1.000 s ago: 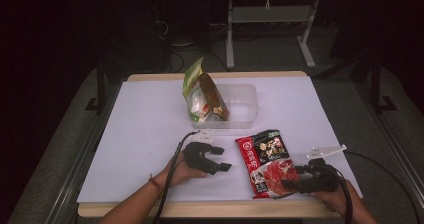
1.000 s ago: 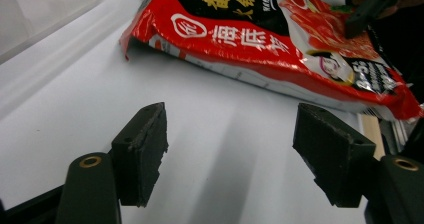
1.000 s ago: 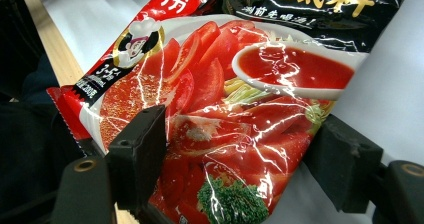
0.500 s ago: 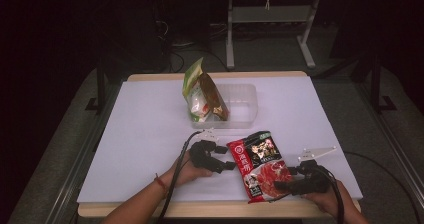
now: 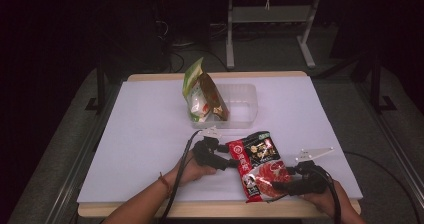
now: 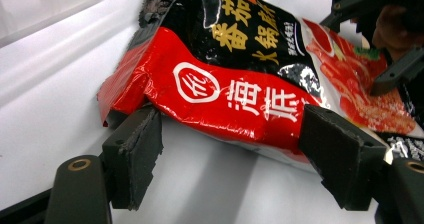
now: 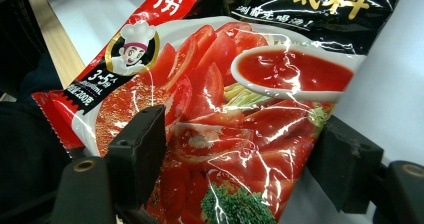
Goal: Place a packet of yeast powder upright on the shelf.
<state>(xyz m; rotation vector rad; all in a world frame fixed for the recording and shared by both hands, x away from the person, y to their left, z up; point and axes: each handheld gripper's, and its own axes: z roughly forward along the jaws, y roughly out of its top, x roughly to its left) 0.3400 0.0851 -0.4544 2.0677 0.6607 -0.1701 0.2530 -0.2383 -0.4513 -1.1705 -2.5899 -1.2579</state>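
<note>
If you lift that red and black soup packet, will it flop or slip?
The packet would probably sag: its edge already buckles in the left gripper view. Its glossy film looks slippery. It lies flat, so it's unlikely to roll.

Left hand-held gripper (image 5: 231, 162) low, angled rightward, jaws spread wide. Right hand-held gripper (image 5: 280, 186) points leftward, jaws also apart. Both forearms enter from below.

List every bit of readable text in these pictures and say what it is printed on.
"海底", white, on the red band of the soup-base pouch, after a round white logo.
"番茄" and "火锅", gold, on its black top.
"3-5人", white, on a black tag beside the chef drawing.
Smaller print on the pouch: too blurred.
Green snack bag: print unreadable.
</note>
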